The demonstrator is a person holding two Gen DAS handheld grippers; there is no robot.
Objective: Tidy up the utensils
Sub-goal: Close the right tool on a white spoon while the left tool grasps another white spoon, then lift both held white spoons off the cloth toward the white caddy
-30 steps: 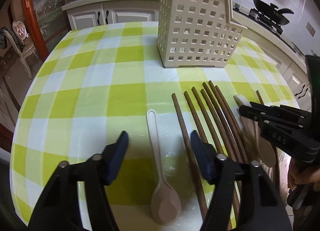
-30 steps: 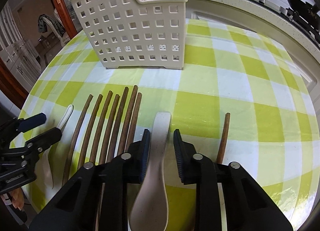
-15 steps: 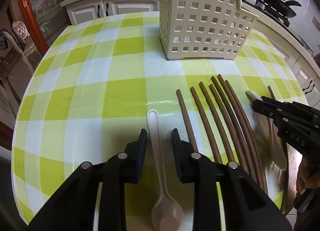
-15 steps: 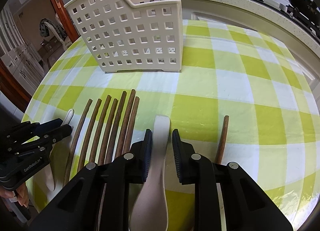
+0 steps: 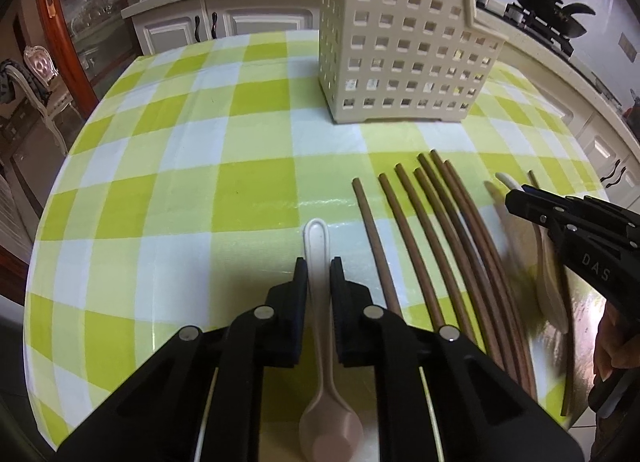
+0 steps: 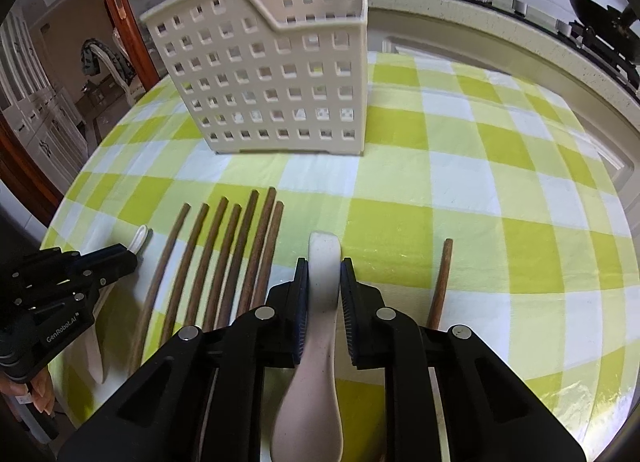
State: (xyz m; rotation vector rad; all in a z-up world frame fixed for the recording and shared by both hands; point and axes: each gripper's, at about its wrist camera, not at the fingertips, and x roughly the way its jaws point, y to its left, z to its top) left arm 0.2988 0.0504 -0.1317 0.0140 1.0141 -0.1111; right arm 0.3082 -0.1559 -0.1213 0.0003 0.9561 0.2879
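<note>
The left gripper (image 5: 319, 276) is closed on the handle of a slim pale spoon (image 5: 320, 326), whose bowl points back toward the camera. The right gripper (image 6: 324, 282) is likewise clamped on the handle of a broader white soup spoon (image 6: 320, 326). Between the two grippers, seven brown chopsticks (image 6: 224, 262) are seen lying side by side on the green-and-white checked tablecloth (image 6: 480, 182), and a single further chopstick (image 6: 439, 286) is seen just right of the right gripper. At the far side of the table, a cream perforated utensil holder (image 6: 272, 78) stands upright, well apart from the chopsticks; no utensil can be made out through its holes. The task is therefore judged to be at an early stage: two spoons are gripped but not yet delivered, and all the chopsticks are left to be carried across to the holder
</note>
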